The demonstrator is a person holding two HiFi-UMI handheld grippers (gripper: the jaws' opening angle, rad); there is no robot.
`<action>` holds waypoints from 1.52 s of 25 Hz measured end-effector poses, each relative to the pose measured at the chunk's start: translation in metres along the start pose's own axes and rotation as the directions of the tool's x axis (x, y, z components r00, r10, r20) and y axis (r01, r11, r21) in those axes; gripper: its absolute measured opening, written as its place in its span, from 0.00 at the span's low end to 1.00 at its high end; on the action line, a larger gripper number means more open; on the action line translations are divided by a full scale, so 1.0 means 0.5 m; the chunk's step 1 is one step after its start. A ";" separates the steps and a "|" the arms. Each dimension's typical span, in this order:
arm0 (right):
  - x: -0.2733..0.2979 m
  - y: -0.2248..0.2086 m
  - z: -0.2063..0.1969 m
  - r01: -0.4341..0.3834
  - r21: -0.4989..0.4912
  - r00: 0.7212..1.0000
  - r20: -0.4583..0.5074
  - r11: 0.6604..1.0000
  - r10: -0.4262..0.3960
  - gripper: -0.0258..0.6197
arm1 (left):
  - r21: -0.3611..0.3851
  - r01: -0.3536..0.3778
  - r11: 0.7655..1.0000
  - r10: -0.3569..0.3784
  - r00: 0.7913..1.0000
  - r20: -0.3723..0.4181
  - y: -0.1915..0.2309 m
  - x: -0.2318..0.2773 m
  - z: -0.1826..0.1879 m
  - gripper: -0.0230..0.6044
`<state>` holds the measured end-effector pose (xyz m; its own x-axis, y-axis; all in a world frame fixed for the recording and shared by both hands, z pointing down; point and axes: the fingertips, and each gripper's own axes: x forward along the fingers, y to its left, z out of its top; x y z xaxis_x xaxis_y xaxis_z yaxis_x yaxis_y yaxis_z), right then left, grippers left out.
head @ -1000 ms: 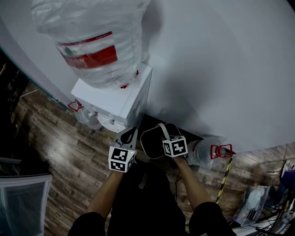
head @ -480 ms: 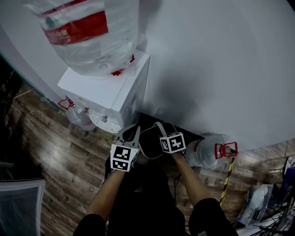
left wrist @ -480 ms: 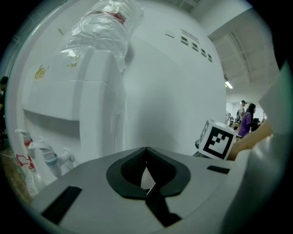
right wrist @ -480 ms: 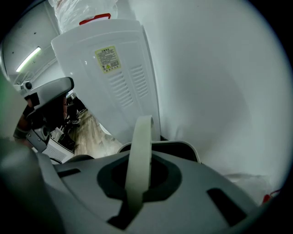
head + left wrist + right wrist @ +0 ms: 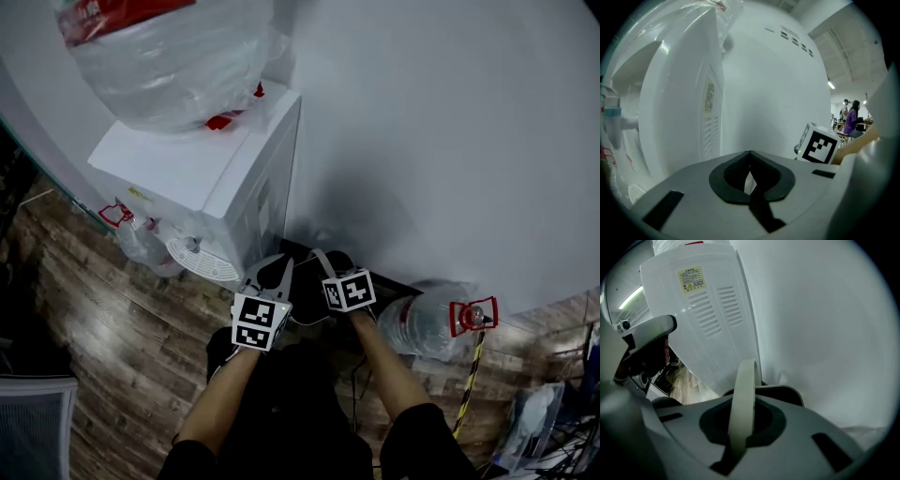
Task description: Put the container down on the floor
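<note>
- The white wall [image 5: 450,141] fills the top and right of the head view and meets the floor along a slanted line.
- The wood floor [image 5: 122,319] runs along the foot of the wall.
- A white water dispenser [image 5: 216,178] stands on the floor against the wall, at the left.
- A big clear bottle [image 5: 169,66] with a red label sits upside down on top of the dispenser.
- A second clear bottle [image 5: 427,323] with a red cap lies on the floor by the wall, at the right.
- The dark container [image 5: 307,286] hangs low at the foot of the wall, between the dispenser and the lying bottle; whether it touches the floor cannot be told.
- The right gripper [image 5: 330,262] has its jaws pinching the container by its pale handle [image 5: 743,399].
- The left gripper [image 5: 270,274], just beside the container's left edge, has its jaws pressed together.
</note>
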<state>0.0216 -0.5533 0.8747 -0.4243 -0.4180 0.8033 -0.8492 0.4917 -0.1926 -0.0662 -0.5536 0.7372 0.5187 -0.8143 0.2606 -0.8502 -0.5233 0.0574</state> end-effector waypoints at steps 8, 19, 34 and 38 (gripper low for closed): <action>0.096 -0.040 -0.008 -0.009 -0.002 0.999 0.034 1.000 0.009 0.06 | -0.019 -0.020 1.000 0.020 1.000 0.007 0.023 0.042 -0.081 0.06; 0.207 -0.081 -0.053 -0.010 0.020 1.000 0.024 1.000 0.010 0.06 | -0.011 -0.009 1.000 0.009 1.000 -0.021 0.026 0.078 -0.152 0.06; 0.307 -0.153 -0.125 0.067 0.335 0.997 0.010 0.940 -0.075 0.06 | -0.007 0.017 1.000 -0.017 0.999 -0.027 0.039 0.079 -0.194 0.06; 0.312 -0.178 -0.130 0.062 0.511 0.993 0.058 0.857 -0.106 0.06 | 0.001 0.026 1.000 -0.026 0.999 -0.019 0.028 0.081 -0.189 0.06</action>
<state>0.0516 -0.6126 1.0539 -0.3491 -0.5114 0.7853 -0.9150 0.0050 -0.4035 -0.0655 -0.5703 0.8397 0.5387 -0.7956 0.2773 -0.8365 -0.5444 0.0630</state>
